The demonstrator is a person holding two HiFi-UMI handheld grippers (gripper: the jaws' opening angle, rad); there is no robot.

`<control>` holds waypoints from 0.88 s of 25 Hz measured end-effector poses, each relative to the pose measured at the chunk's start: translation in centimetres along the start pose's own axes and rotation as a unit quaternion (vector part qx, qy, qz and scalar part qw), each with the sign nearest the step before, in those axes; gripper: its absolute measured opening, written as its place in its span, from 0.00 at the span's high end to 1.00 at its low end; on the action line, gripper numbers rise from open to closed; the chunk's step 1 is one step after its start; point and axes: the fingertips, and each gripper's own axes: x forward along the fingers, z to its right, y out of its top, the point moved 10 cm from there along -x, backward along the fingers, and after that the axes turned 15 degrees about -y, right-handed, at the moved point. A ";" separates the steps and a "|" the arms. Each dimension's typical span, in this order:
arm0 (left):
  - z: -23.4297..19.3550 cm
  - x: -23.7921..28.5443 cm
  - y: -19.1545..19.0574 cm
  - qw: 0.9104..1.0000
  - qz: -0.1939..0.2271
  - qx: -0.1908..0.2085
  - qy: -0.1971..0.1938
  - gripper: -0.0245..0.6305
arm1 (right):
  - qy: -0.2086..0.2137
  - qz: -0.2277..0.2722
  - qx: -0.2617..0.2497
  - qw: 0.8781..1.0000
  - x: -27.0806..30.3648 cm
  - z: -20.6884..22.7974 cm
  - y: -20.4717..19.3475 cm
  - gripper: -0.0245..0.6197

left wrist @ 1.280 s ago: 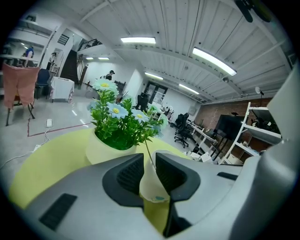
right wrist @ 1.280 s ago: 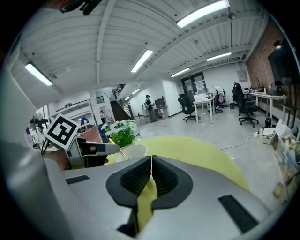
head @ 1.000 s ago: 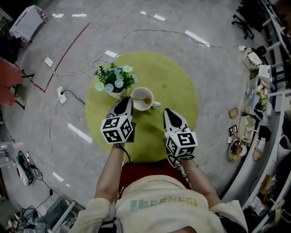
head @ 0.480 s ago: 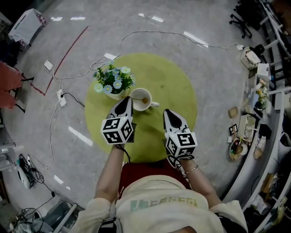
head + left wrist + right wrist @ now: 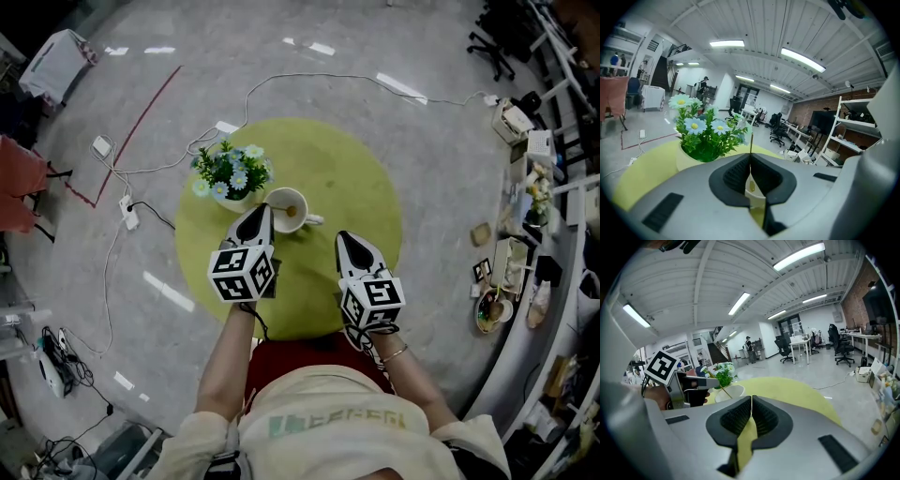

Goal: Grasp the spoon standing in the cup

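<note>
A white cup (image 5: 287, 208) stands on the round yellow-green table (image 5: 356, 178), with a golden spoon (image 5: 300, 207) leaning inside it. My left gripper (image 5: 260, 213) is shut, its tip just left of the cup's rim and touching nothing. In the left gripper view the spoon's thin handle (image 5: 750, 142) rises straight above the shut jaws (image 5: 750, 158), and the cup (image 5: 755, 191) shows in the gap below. My right gripper (image 5: 343, 238) is shut too, lower right of the cup. From the right gripper view the cup (image 5: 730, 392) and spoon (image 5: 722, 389) lie ahead on the left.
A pot of white and blue flowers (image 5: 231, 172) stands just left of the cup, close to my left gripper. Cables and a power strip (image 5: 127, 200) lie on the floor to the left. A cluttered bench (image 5: 525, 244) runs along the right.
The head camera has shifted slightly. Neither gripper has moved relative to the cup.
</note>
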 end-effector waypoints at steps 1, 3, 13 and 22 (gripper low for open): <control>0.1 -0.1 0.1 1.000 0.000 0.004 0.000 0.92 | -0.001 0.002 0.003 1.000 -0.1 -0.1 0.1 0.90; 0.2 -0.3 0.2 1.000 0.001 0.009 0.001 0.92 | -0.001 0.006 0.005 1.000 -0.2 -0.2 0.3 0.90; 1.9 -2.0 0.9 0.999 0.021 0.028 0.013 0.92 | 0.008 0.018 -0.002 1.000 -1.6 0.1 0.5 0.90; 4.0 -3.9 1.1 0.998 0.044 0.042 0.021 0.92 | 0.017 0.029 -0.012 0.999 -3.6 0.7 0.1 0.90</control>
